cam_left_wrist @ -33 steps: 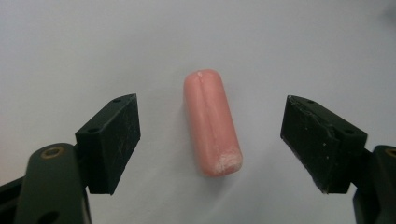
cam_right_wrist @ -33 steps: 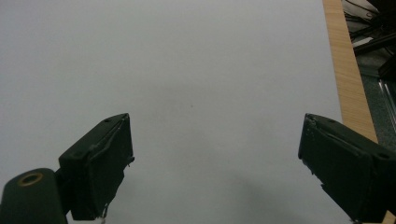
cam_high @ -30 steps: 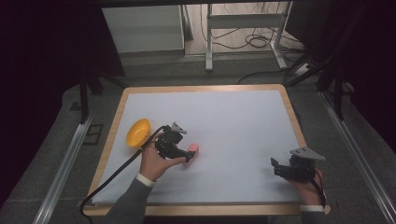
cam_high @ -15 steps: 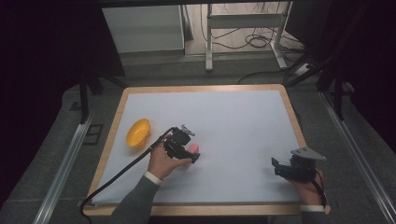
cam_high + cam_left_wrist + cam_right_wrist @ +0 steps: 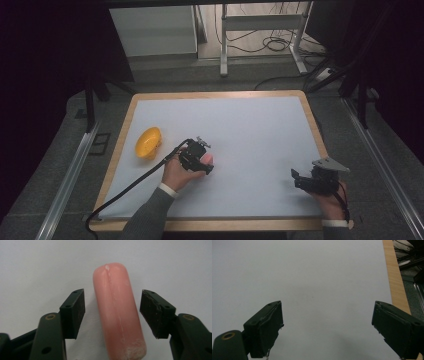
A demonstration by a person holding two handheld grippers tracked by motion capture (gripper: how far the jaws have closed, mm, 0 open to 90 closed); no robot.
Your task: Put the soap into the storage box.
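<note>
Left gripper (image 5: pixel 112 315): fingers parted astride pink sausage (image 5: pixel 117 312), untouched, seemingly lined up to grasp; right gripper (image 5: pixel 327 332): fingers wide, empty, idle above counter (image 5: pixel 260 125); yellow bowl (image 5: pixel 148 142) nearby.

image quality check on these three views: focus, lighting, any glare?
High view: white table evenly lit, surroundings near black, mild softness. Left gripper view: sausage sharp, faint sheen along its length, soft shadows beside it. Right gripper view: dim, flat grey, no glare.
</note>
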